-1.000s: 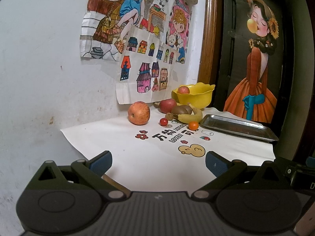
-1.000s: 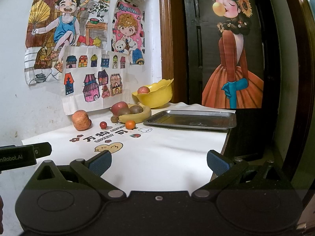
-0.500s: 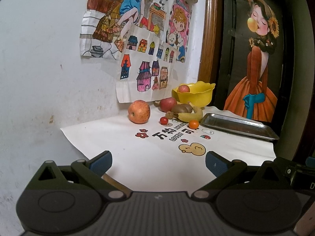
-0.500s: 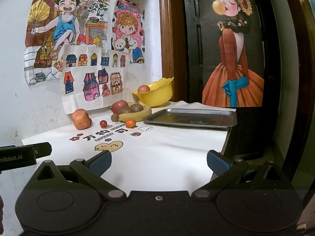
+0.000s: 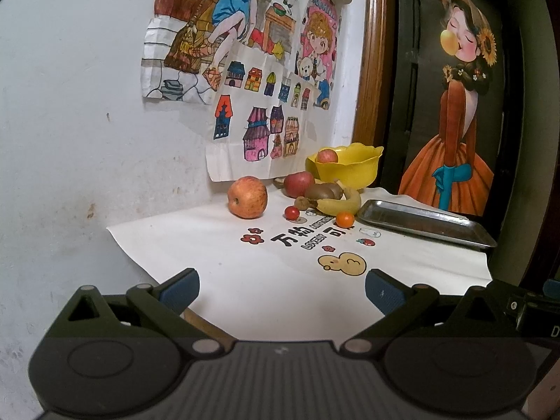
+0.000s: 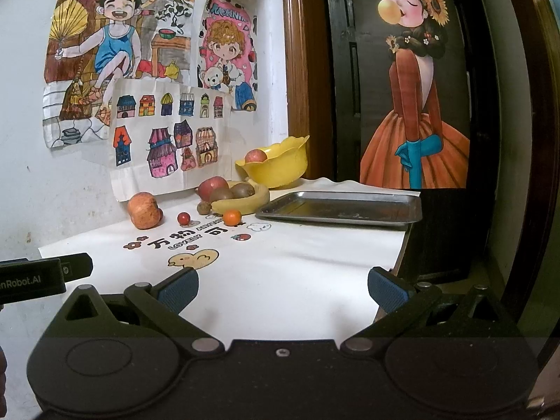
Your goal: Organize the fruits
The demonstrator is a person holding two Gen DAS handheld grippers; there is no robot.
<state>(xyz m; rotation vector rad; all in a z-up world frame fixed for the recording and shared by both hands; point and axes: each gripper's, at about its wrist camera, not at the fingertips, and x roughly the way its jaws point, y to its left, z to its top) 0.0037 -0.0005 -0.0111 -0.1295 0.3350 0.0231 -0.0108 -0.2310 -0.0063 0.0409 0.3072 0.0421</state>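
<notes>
Fruits lie loose at the bench's far end, left view; bowl holds one apple, tray bare, left gripper wide open, empty. Right view: same bowl, apple, bare tray; right gripper wide open, empty.

Both grippers are just hanging out at the near edge of the table, nothing in either one. The left gripper has its jaws spread wide, blue pads facing each other across a big gap, pointed toward the far corner. The right gripper is the same deal: wide apart, blue pads clear, held level above the near edge. In the right wrist view you can see the left gripper's body poking in at the left side, so they're side by side.
</notes>
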